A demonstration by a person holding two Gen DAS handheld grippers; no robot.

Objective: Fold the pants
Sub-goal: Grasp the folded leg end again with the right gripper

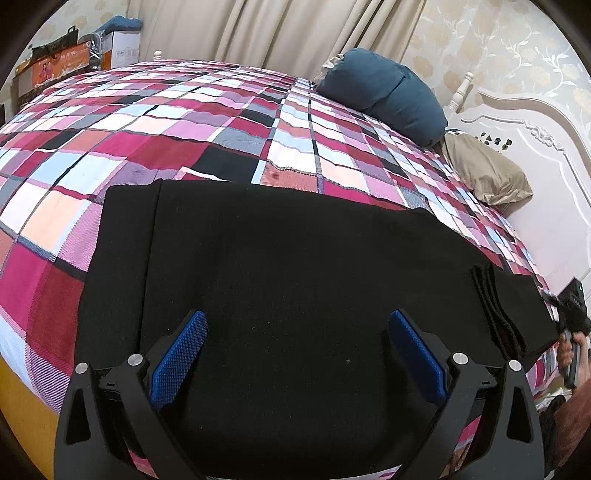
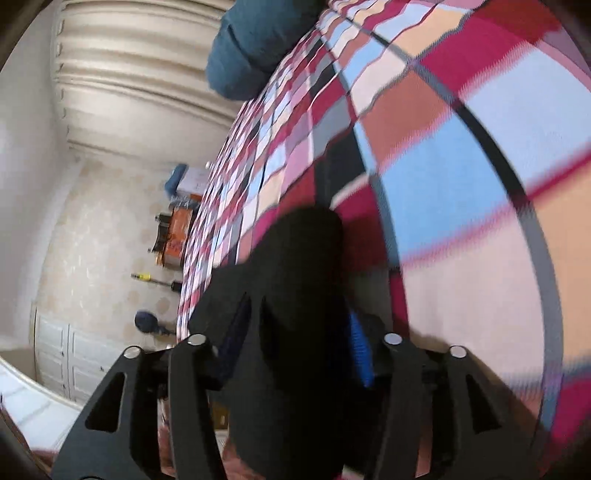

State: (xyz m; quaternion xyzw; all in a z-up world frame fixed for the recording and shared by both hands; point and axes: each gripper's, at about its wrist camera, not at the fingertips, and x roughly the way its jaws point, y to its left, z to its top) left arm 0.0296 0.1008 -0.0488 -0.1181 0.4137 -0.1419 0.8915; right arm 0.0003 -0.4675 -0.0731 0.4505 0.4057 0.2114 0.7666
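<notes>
Black pants [image 1: 295, 258] lie folded in a wide flat rectangle on the plaid bedspread [image 1: 184, 129]. My left gripper [image 1: 299, 332] hovers over their near part, open, its blue pads [image 1: 181, 354] far apart and holding nothing. At the pants' layered right end, a hand [image 1: 580, 369] holds my right gripper [image 1: 570, 306]. In the right wrist view, which is rolled on its side and blurred, the right gripper [image 2: 299, 339] has its jaws about half apart. A thick bundle of the pants [image 2: 303, 258] sits between them. I see no pad pressing the cloth.
A dark blue pillow [image 1: 388, 92] and a tan pillow [image 1: 484, 173] lie by the white headboard [image 1: 524, 147] on the right. Boxes and bags [image 1: 74, 59] stand beyond the far left corner of the bed. Beige curtains [image 1: 277, 29] hang behind.
</notes>
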